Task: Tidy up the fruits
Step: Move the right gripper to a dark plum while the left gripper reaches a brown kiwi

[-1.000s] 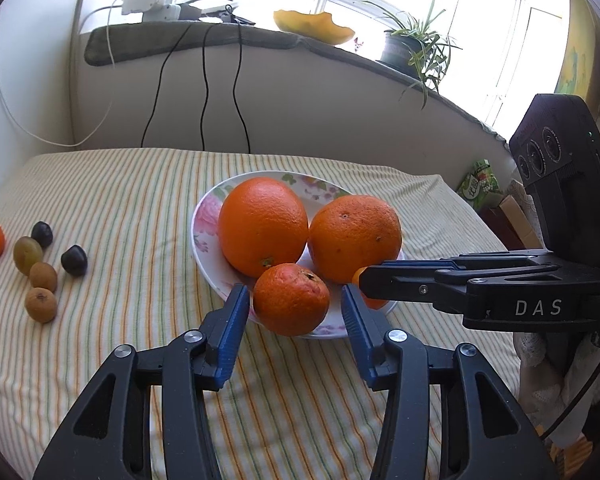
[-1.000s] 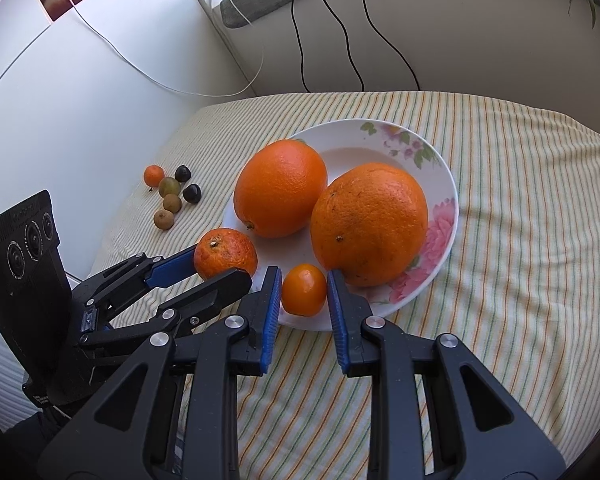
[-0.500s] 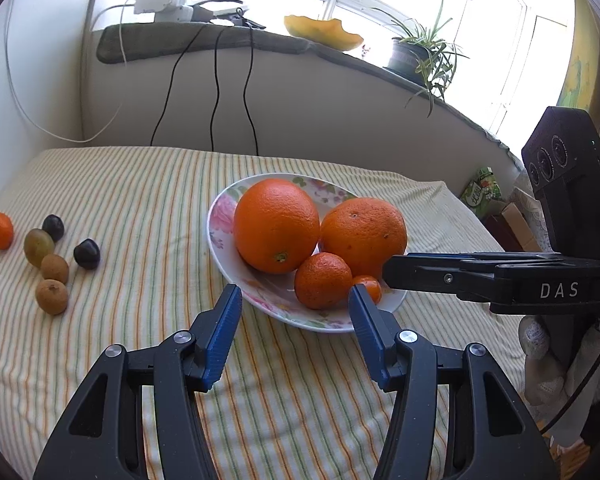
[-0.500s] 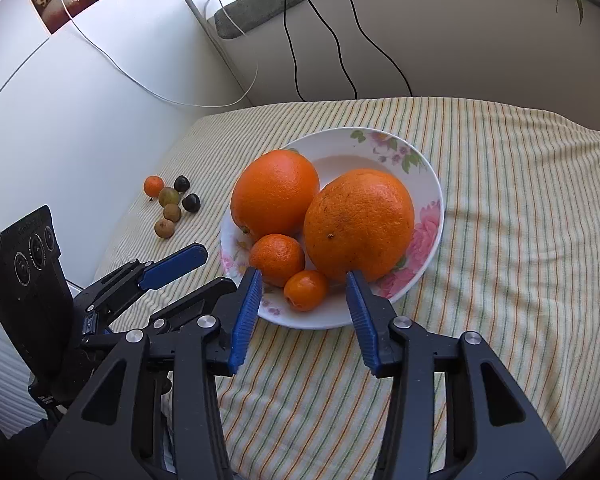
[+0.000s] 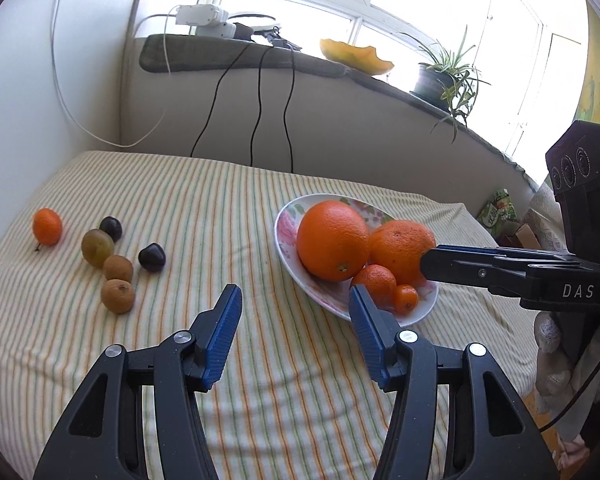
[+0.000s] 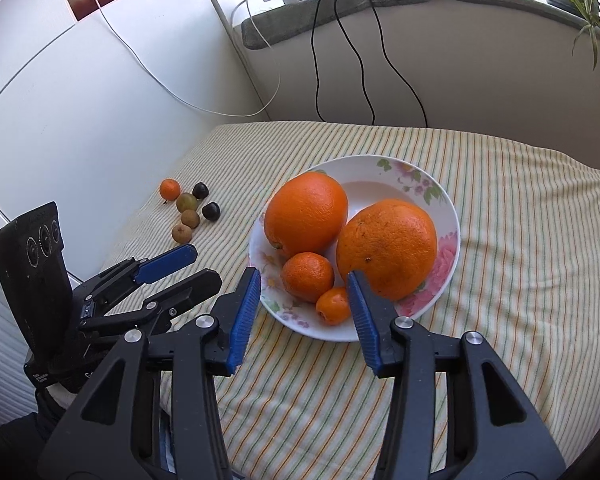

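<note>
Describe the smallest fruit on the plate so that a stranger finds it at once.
Find the flowered plate on the striped cloth. It holds four orange fruits; the smallest lies at the near rim, beside the mid-sized one, far smaller than the two big oranges.

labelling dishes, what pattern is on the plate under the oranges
White plate with pink flowers and green leaves, clearest in the right wrist view.

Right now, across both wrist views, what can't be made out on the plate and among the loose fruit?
- Left wrist view: the right tool covers part of the far big orange, and the left tool's fingers cover the plate's near rim.
- Right wrist view: a blue finger hides the small orange's right edge.
- Both views: the six loose fruits are too small to name.
</note>
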`<state>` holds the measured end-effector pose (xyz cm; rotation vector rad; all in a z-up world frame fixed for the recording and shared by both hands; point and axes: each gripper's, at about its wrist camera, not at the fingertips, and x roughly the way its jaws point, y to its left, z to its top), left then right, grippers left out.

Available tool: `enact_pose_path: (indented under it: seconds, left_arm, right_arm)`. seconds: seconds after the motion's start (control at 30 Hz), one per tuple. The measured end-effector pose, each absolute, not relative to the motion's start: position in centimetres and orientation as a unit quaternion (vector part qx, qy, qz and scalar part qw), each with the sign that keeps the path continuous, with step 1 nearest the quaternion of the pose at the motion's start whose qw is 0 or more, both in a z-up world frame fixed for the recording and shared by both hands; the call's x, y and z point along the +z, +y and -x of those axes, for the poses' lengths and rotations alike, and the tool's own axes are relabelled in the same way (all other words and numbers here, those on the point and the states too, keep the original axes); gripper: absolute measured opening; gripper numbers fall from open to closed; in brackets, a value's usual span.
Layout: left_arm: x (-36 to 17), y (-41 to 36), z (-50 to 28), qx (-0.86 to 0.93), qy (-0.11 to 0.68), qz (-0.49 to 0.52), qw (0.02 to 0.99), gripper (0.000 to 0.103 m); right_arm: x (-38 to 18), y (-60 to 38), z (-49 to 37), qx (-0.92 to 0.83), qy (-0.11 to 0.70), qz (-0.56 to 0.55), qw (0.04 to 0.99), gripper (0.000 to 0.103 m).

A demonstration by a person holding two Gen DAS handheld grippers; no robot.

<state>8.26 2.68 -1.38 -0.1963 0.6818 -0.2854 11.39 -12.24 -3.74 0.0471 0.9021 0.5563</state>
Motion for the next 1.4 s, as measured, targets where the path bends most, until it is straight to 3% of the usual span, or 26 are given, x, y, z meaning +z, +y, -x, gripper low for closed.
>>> enact_pose_path:
  seconds: [0.1,0.5,1.27,1.4]
  left_arm:
    - [-1.5,4.6,-8.0,-0.118,0.332,0.102,0.930,0.055]
    - [-3.5,10.7,-8.4,-0.061,0.352,0.124,0.926,0.053]
    - [-5.9,11.8,-12.0,-0.076,0.395,0.121,0.907,0.042]
    - [-6.0,11.8,-12.4,-0.077,0.396,0.121,0.907,0.040]
  right_arm:
    - [-3.6,-10.9,-11.6,0.273,0.426,-0.016,0.863,0.053]
    - [-3.6,-4.5,-14.5,0.309,0.440,-0.001,0.843,0.053]
    - [-10.4,7.3,-22.4,0.306,0.541,-0.006,0.784,0.053]
    - [-11.4,8.1,-23.0,0.302,0.550,0.000,0.778,0.049]
